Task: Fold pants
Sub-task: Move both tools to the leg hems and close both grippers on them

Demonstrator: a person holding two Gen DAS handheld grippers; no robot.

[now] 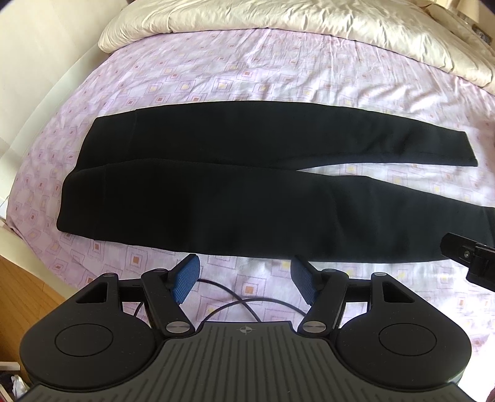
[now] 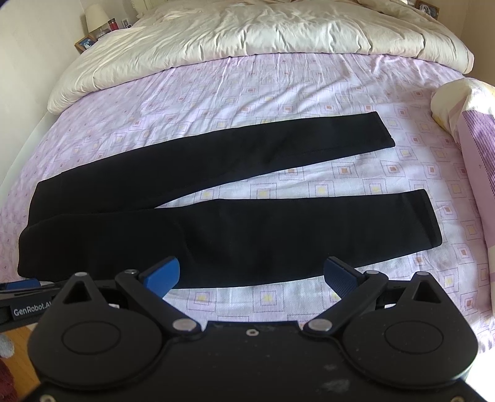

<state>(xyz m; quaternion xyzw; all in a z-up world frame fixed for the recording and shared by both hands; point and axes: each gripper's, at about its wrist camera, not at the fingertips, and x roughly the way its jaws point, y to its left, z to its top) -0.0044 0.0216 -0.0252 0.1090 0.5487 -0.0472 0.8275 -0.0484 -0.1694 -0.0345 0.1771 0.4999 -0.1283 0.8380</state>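
Black pants (image 1: 216,185) lie flat across the bed, waist at the left, the two legs spread apart to the right; they also show in the right wrist view (image 2: 185,228). My left gripper (image 1: 244,280) is open and empty, just short of the near leg's front edge by the waist end. My right gripper (image 2: 252,276) is open and empty, at the near leg's front edge further right. Part of the right gripper (image 1: 470,259) shows at the left view's right edge, and part of the left gripper (image 2: 21,297) shows at the right view's left edge.
The bed has a pink patterned sheet (image 2: 278,89). A cream duvet (image 2: 247,27) is bunched at the far end. A striped pillow (image 2: 470,123) lies at the right. A black cable (image 1: 241,304) runs under my left gripper. Wooden floor (image 1: 21,297) lies left of the bed.
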